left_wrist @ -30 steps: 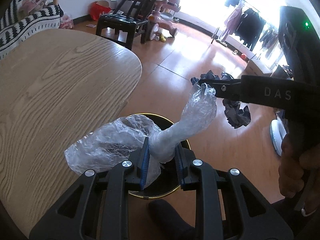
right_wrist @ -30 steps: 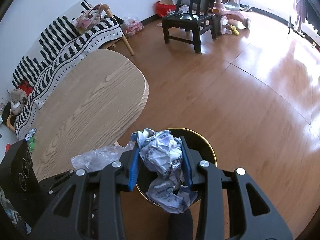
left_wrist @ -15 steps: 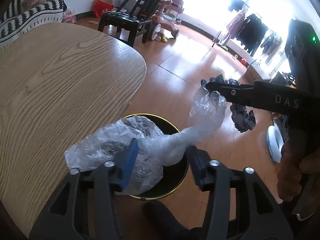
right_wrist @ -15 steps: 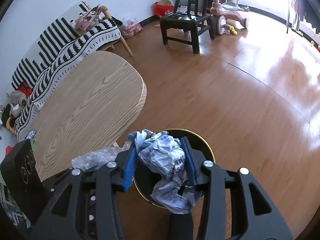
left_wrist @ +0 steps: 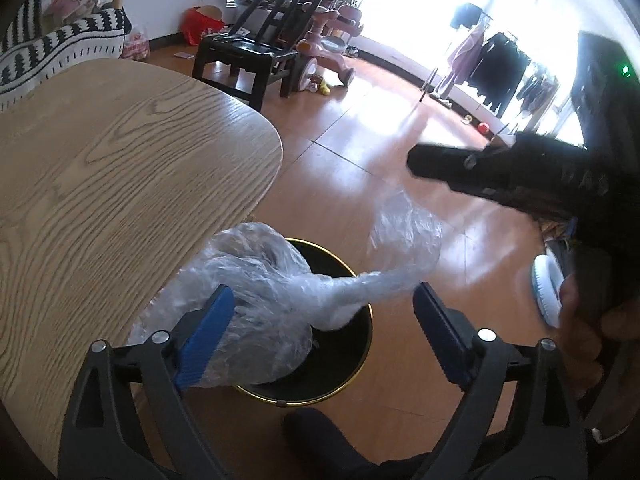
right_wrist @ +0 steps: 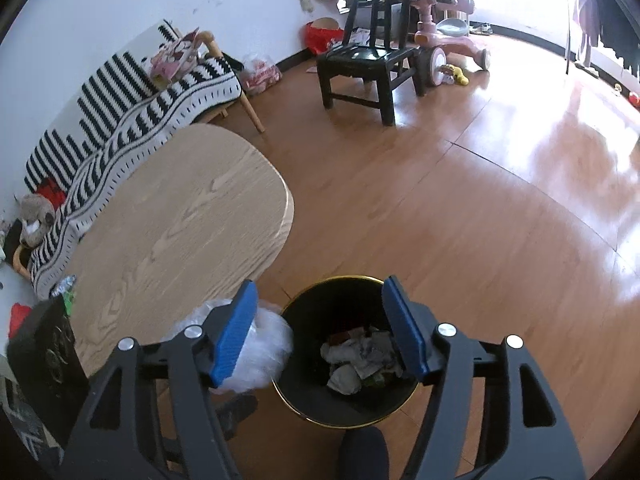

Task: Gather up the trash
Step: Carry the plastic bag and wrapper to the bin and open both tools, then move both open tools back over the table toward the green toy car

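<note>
1. Wide stretch of bare wooden floor (right_wrist: 460, 208) beyond the bin; black chair (right_wrist: 368, 60) and pink ride-on toy (right_wrist: 444, 36) far off near the wall; clothes rack (left_wrist: 492, 64) at the bright window side.
2. Rounded edge of the oak-grain table (right_wrist: 180, 220) just beside the black trash bin (right_wrist: 304, 408); narrow strip of floor between table edge and the bin's gold rim.
3. Striped blanket (right_wrist: 132, 120) draped over the seat behind the table, well apart from the bin.
4. Left gripper (left_wrist: 320, 320) spread wide above the bin (left_wrist: 348, 364), blue pads far apart.
5. Clear plastic bag (left_wrist: 264, 300) bunched against the left pad, overhanging the table edge and the bin rim; its twisted tail stretched across the gap toward the right pad, not clamped. Cannot tell whether touching the rim.
6. Same bag (right_wrist: 260, 348) seen from the right wrist view at the bin's left rim, partly behind the blue pad.
7. Right gripper (right_wrist: 324, 328) spread wide and holding nothing, directly over the bin mouth.
8. Crumpled paper (right_wrist: 360, 356) at the bottom of the bin, white and grey wads among darker scraps.
9. Right gripper's body (left_wrist: 500, 180) blurred across the upper right of the left wrist view, clear of the bag.
</note>
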`<action>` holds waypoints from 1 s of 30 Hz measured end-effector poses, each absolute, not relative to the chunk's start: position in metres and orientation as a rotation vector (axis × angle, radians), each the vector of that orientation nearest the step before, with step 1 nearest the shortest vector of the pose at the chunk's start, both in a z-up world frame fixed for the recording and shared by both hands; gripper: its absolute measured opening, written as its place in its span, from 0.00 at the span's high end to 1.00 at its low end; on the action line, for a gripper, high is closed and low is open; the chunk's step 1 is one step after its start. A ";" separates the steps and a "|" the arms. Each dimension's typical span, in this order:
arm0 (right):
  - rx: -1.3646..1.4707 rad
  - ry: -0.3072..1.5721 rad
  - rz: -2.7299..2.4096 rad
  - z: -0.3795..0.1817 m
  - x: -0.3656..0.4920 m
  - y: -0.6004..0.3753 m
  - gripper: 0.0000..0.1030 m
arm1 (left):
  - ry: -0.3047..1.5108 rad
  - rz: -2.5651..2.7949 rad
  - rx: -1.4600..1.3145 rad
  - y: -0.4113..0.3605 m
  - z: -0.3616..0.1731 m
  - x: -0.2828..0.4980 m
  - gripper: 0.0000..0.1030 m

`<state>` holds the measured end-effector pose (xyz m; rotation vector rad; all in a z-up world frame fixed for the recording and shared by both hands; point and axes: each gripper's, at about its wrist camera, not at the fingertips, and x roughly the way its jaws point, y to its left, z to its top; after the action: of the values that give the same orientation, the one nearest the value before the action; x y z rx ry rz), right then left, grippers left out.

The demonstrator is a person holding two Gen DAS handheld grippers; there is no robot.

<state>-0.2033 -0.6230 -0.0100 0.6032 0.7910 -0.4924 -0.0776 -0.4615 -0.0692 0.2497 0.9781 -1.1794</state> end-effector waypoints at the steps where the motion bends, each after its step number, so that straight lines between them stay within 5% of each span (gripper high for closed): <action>1: 0.607 0.789 -0.490 -0.010 -0.204 -0.624 0.33 | 0.979 -1.175 0.252 -0.462 -0.069 -0.078 0.11; 30: 0.557 0.771 -0.435 0.006 -0.180 -0.600 0.27 | 0.895 -1.108 0.217 -0.419 -0.035 -0.056 0.09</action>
<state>-0.1796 -0.5996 0.0055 0.5569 0.7714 -0.4348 -0.0564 -0.4191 -0.0351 0.2168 0.8951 -1.1082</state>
